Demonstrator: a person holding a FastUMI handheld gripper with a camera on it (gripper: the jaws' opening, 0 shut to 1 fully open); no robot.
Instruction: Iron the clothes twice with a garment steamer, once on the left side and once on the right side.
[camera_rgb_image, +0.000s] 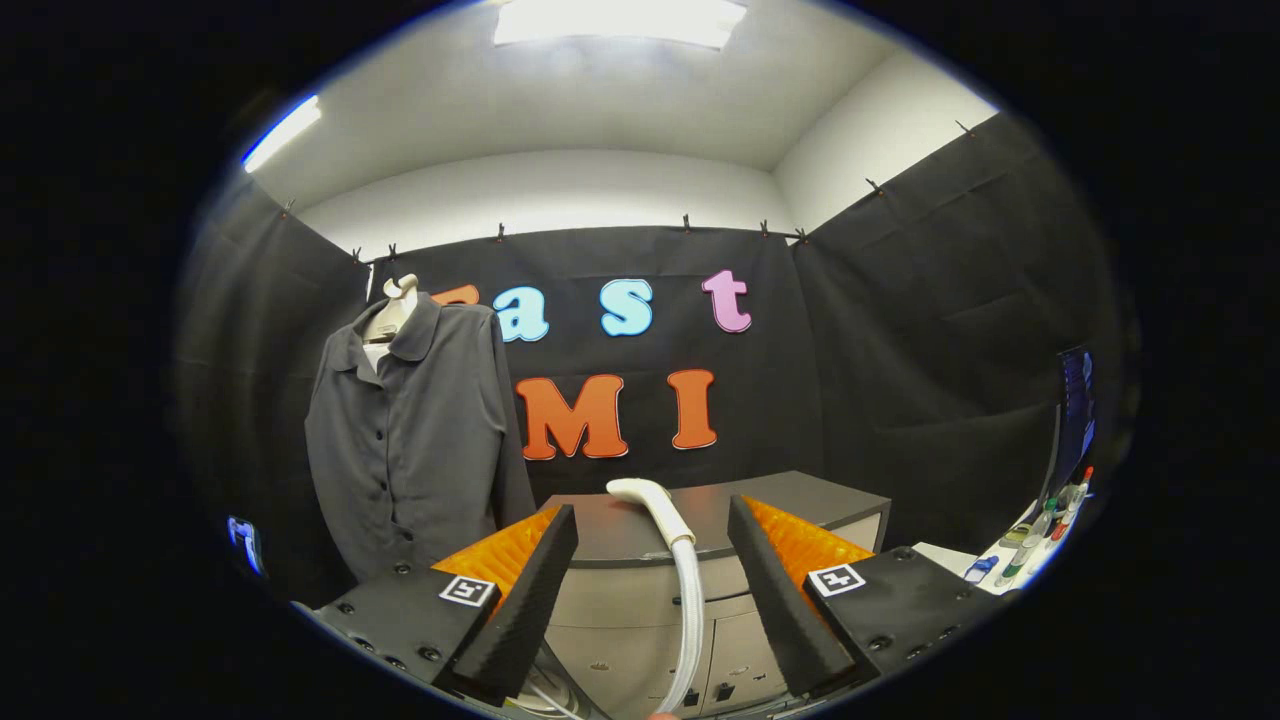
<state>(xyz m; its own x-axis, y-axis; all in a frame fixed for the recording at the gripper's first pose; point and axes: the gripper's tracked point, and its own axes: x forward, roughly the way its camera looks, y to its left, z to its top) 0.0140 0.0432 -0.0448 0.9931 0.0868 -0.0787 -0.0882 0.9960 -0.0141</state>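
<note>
A dark grey button-up shirt (415, 440) hangs on a pale hanger (395, 300) against the booth wall, to the left of my fingers and well beyond them. The garment steamer's white head (640, 492) rises between my fingers, and its ribbed white hose (688, 620) runs down from it toward me. My gripper (652, 510) is open, its fingers wide apart on either side of the hose. Neither finger touches the hose or the head.
A grey cabinet (800, 500) with drawers and doors stands straight ahead behind the steamer. A white table (945, 555) at the right carries several small bottles and pens (1040, 535), with a screen (1075, 400) above them.
</note>
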